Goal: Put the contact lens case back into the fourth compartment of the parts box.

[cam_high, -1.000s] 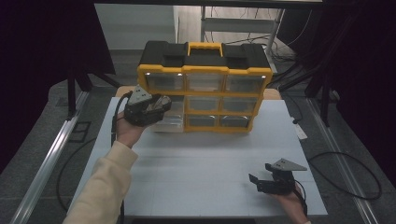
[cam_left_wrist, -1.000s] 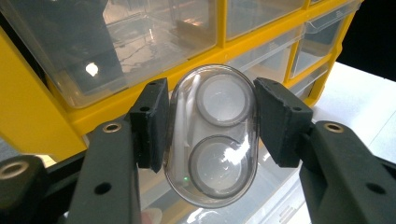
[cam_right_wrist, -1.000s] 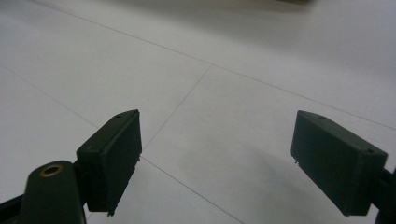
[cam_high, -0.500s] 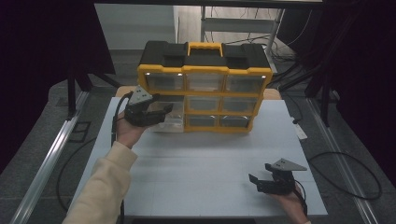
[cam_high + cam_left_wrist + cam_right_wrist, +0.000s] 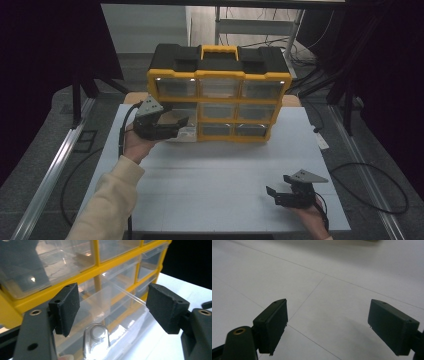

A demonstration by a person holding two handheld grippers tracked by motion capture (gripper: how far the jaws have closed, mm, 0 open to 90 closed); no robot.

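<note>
A yellow-and-black organizer (image 5: 220, 75) with clear drawers stands at the back of the white table (image 5: 215, 170). One clear drawer (image 5: 186, 132) in its left column, below the top row, is pulled out. My left gripper (image 5: 182, 122) sits at that drawer's front. Seen from the left gripper view, its jaws have just been opening and now stand wide apart (image 5: 112, 307). The drawer (image 5: 117, 322) and its rounded pull tab (image 5: 96, 340) lie between and below the pads, untouched. My right gripper (image 5: 272, 192) rests low at the near right, open over bare table (image 5: 327, 325).
The organizer's black lid carries a yellow handle (image 5: 219, 51). Cables trail off the table at both sides. Metal rails run along the floor at left (image 5: 50, 170). The table's white top spreads between the two hands.
The left gripper's jaws have spread apart at the drawer front and let go of it. The left hand has barely shifted. The right gripper has kept still.
</note>
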